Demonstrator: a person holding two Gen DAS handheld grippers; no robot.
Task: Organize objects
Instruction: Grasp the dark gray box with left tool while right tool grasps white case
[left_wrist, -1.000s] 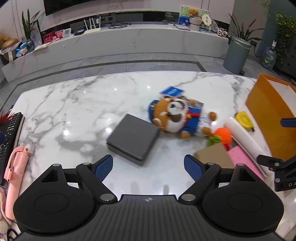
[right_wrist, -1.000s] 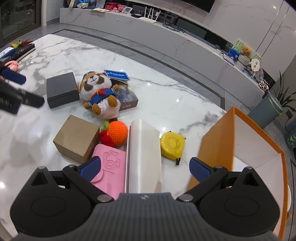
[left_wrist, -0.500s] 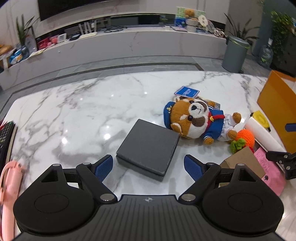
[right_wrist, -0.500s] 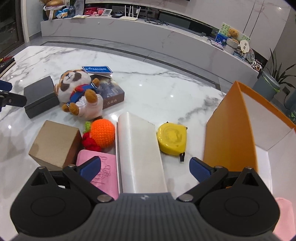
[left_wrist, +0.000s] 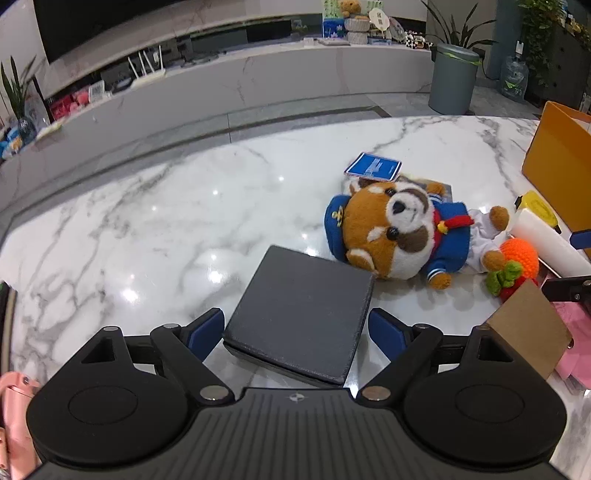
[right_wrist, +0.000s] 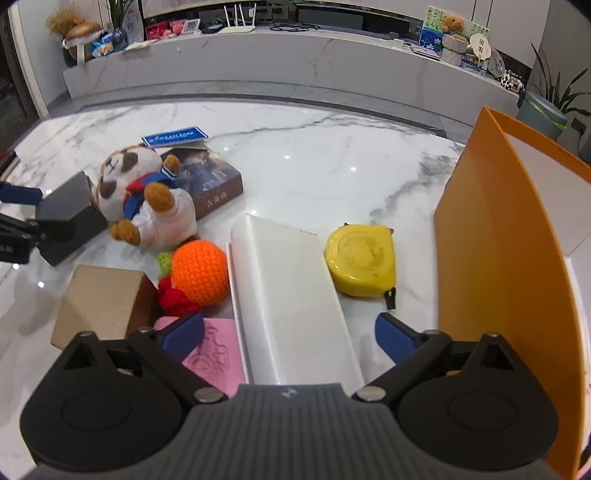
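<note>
My left gripper (left_wrist: 295, 328) is open, its blue fingertips on either side of the near end of a flat dark grey box (left_wrist: 299, 314) on the marble table (left_wrist: 147, 229). My right gripper (right_wrist: 290, 334) is open over the near end of a long white box (right_wrist: 288, 291). A plush red panda in a blue sailor suit (left_wrist: 399, 232) lies right of the grey box. An orange knitted ball (right_wrist: 199, 271), a yellow tape measure (right_wrist: 360, 260), a brown cardboard box (right_wrist: 99, 299) and a pink pad (right_wrist: 214, 356) lie around the white box.
An open orange box (right_wrist: 498, 240) stands at the right edge of the table. A dark book (right_wrist: 210, 177) and a blue card (right_wrist: 173, 136) lie behind the plush. A pink object (left_wrist: 14, 413) is at the left edge. A long counter (left_wrist: 221, 88) runs beyond the table.
My left gripper has moved forward and right until its fingers flank the grey box. My right gripper has turned and advanced over the white box toward the orange box.
</note>
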